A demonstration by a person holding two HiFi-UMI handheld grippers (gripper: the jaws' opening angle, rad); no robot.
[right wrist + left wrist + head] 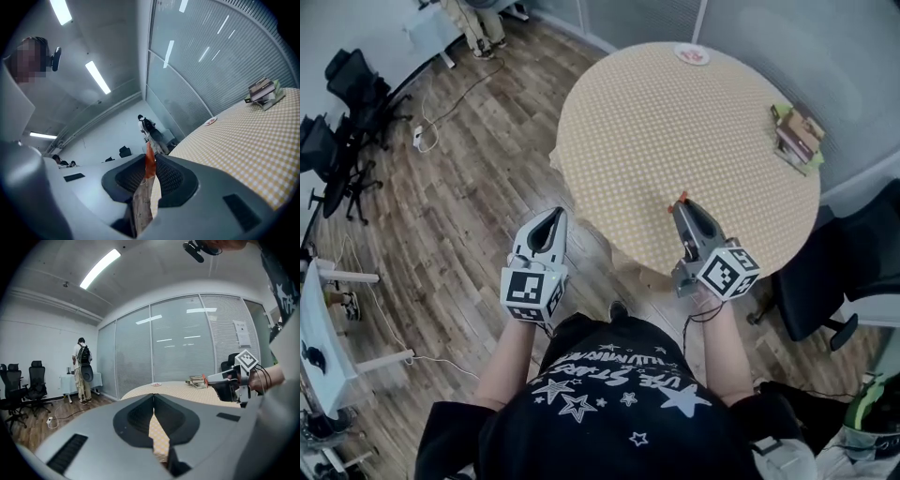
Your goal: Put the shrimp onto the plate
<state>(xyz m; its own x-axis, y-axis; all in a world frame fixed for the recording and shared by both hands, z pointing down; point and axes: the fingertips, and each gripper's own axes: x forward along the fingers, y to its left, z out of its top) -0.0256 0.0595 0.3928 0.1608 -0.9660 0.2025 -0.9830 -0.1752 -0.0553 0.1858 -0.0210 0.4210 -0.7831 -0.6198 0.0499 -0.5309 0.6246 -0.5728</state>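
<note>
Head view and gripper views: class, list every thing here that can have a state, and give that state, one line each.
Left gripper: jaws together, nothing between them.
Right gripper: jaws shut on the shrimp.
Shrimp: clamped, orange tail poking past the jaw tips.
Plate: on the table, at its far edge, no shrimp on it.
Books: closed, stacked.
</note>
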